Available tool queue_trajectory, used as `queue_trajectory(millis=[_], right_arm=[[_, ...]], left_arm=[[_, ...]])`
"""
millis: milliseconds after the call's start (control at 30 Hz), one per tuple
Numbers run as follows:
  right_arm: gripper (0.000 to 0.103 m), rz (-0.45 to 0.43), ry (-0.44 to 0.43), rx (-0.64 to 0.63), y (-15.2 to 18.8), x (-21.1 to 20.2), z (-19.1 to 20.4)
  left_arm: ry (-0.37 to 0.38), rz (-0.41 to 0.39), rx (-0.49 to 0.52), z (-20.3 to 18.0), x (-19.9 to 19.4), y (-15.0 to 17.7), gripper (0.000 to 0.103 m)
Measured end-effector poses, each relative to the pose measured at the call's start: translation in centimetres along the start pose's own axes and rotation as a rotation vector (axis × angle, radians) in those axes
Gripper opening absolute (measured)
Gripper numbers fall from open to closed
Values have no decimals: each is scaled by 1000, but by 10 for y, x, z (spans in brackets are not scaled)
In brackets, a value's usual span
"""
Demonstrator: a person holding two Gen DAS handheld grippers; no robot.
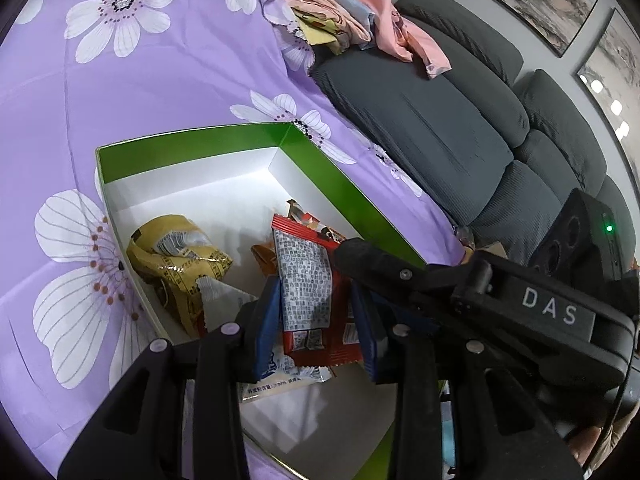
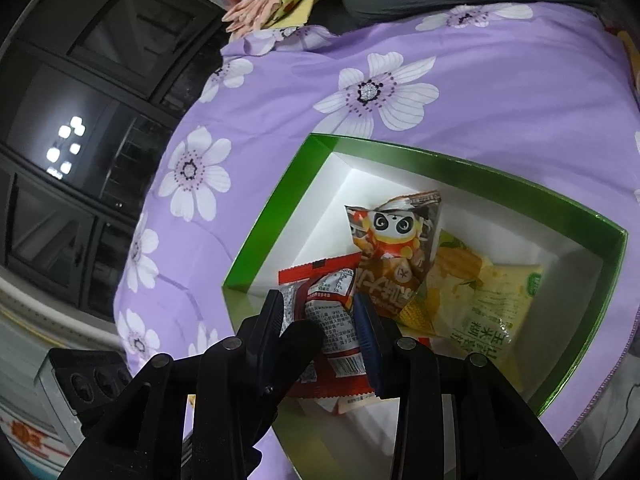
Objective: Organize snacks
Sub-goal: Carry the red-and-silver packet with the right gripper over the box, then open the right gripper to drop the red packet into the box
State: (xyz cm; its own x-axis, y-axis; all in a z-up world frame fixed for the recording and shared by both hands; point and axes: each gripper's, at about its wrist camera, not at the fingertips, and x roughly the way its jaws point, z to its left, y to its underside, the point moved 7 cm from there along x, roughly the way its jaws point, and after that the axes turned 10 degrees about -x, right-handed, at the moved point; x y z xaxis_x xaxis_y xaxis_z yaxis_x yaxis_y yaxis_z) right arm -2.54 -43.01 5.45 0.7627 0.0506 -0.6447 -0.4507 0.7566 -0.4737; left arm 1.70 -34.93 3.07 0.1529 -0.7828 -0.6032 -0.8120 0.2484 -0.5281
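Red snack packets (image 1: 308,296) over green-rimmed box (image 1: 192,148)

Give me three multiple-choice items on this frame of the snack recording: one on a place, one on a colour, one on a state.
1. Where does the panda packet lie?
A. inside the box
B. on the sofa
C. on the floral cloth beside the box

2. What colour is the rim of the box?
A. blue
B. green
C. red

3. What is between the fingers of the right gripper?
A. nothing
B. a folded garment
C. a red packet

Answers:
1. A: the right wrist view shows it on the white floor of the box, within the walls.
2. B: both views show a green band along the top of the walls.
3. C: the red packet sits between the two fingers, which press on it from both sides above the box.
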Motion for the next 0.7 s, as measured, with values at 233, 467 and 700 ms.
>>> queue_trajectory(millis=[233, 467, 700], right_arm=[[44, -67, 48, -34, -5, -12, 10], [50, -103, 74, -99, -5, -19, 30], [69, -75, 51, -220, 11, -11, 74]], left_arm=[[-13, -72, 11, 4, -28, -4, 64], [-77, -185, -63, 46, -88, -16, 77], [-265, -294, -208, 133, -169, -16, 85]])
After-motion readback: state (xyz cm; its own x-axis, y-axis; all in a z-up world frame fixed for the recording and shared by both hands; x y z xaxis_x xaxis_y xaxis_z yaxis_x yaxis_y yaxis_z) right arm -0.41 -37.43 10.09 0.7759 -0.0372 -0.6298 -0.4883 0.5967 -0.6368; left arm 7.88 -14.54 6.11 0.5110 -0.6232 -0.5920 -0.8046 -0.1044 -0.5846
